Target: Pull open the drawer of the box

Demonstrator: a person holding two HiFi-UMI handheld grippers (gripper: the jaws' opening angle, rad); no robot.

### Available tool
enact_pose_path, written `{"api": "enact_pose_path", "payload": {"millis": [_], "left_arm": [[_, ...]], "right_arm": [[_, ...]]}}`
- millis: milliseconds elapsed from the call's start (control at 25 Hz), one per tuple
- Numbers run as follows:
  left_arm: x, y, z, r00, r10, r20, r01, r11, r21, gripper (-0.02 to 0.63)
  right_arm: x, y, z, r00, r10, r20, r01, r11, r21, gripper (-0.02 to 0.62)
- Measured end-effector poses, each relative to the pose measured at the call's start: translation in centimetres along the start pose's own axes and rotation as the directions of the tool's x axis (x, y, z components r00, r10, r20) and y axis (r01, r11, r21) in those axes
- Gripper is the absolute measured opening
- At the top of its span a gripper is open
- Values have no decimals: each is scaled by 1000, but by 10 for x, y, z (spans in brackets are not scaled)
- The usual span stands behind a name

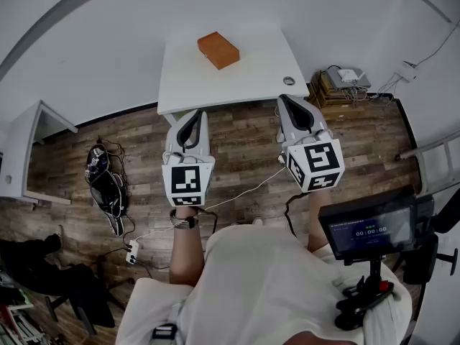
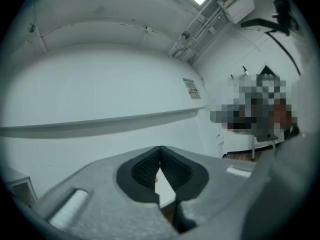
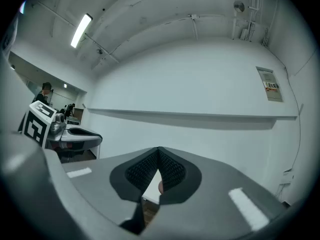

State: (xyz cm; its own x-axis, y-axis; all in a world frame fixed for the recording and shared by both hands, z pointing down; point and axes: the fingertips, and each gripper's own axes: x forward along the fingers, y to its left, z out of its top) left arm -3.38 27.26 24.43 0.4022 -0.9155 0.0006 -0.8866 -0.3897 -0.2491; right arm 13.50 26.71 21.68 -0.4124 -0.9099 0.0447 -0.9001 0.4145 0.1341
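An orange box (image 1: pixel 218 49) lies on the white table (image 1: pixel 251 77) toward its far side, turned at an angle. My left gripper (image 1: pixel 190 120) hangs level over the wooden floor, short of the table's near edge, jaws shut with nothing between them. My right gripper (image 1: pixel 291 105) is held level at the table's near right corner, also shut and empty. In the left gripper view the left gripper (image 2: pixel 160 151) has its ribbed pads meeting at the tips, with a sliver of table seen through them. The right gripper (image 3: pixel 159 153) looks the same in its own view.
A round metal grommet (image 1: pixel 289 80) sits in the table's near right corner. Boxes and devices (image 1: pixel 341 83) stand on the floor right of the table. Cables and a dark bag (image 1: pixel 106 185) lie on the floor at left. A monitor on a stand (image 1: pixel 370 228) is at lower right.
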Motion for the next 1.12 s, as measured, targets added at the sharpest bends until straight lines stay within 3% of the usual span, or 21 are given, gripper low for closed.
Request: {"api": "enact_pose_path", "payload": {"millis": [760, 1120], "left_arm": [[-4, -7, -7, 1000, 9, -10, -9, 1000, -9, 6], [13, -36, -11, 998, 39, -44, -40, 999, -19, 5]], "right_arm": [[-1, 4, -9, 1000, 17, 6, -17, 1000, 10, 2], [-4, -20, -21, 995, 94, 19, -94, 995, 23, 2]]}}
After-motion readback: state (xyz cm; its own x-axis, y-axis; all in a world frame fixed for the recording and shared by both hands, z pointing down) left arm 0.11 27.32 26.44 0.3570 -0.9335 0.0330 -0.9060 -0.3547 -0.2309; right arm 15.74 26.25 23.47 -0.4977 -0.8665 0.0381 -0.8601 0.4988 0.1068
